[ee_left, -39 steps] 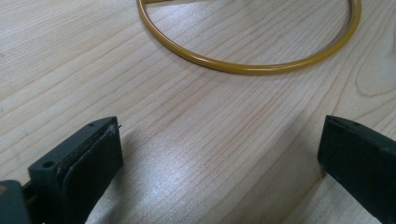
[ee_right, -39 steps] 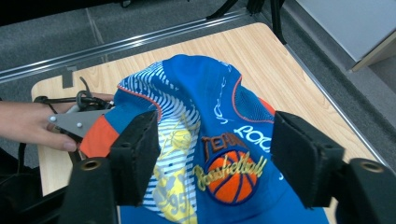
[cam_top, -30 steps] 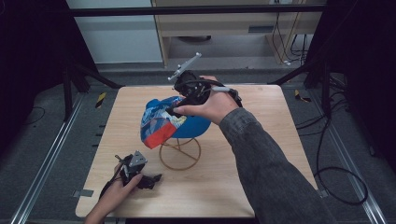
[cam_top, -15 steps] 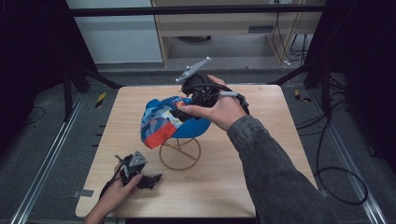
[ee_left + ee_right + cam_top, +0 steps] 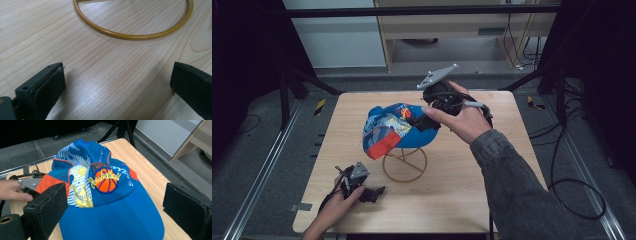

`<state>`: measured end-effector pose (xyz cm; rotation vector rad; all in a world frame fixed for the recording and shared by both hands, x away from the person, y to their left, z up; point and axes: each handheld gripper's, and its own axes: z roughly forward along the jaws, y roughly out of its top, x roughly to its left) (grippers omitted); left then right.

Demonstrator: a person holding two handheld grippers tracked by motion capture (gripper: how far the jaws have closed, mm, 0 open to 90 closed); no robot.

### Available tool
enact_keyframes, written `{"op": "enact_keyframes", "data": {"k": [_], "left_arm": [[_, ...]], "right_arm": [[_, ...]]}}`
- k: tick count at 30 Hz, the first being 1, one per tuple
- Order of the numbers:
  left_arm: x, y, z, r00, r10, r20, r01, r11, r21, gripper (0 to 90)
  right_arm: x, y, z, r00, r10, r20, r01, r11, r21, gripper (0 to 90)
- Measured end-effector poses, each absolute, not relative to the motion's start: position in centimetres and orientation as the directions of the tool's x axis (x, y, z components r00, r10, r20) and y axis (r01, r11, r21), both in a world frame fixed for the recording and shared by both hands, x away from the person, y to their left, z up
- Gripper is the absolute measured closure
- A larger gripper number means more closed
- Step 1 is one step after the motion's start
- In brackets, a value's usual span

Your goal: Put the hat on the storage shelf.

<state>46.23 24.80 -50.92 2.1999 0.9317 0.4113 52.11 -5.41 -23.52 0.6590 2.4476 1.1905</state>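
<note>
Just ahead — cap (image 5: pixel 110 202) between right tool (image 5: pixel 112 205) jaws

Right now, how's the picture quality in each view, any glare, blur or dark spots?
High view: the table is evenly lit, its surroundings nearly black, the image slightly soft. Left gripper view: a pale sheen of glare on the wood between the jaws; the yellow ring is sharp, the near pads soft. Right gripper view: the cap is crisp and bright, the jaws blurred.
</note>
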Motion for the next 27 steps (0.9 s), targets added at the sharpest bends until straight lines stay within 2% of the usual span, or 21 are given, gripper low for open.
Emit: {"op": "enact_keyframes", "data": {"k": [27], "left_arm": [[46.2,24.8,-50.9,0.689,0.724,0.019,0.499,-0.494,0.712,0.0]], "right_arm": [[49.4,-12.6,-24.6,-0.76,0.64,-0.115,0.276,0.478,0.834,8.1]]}}
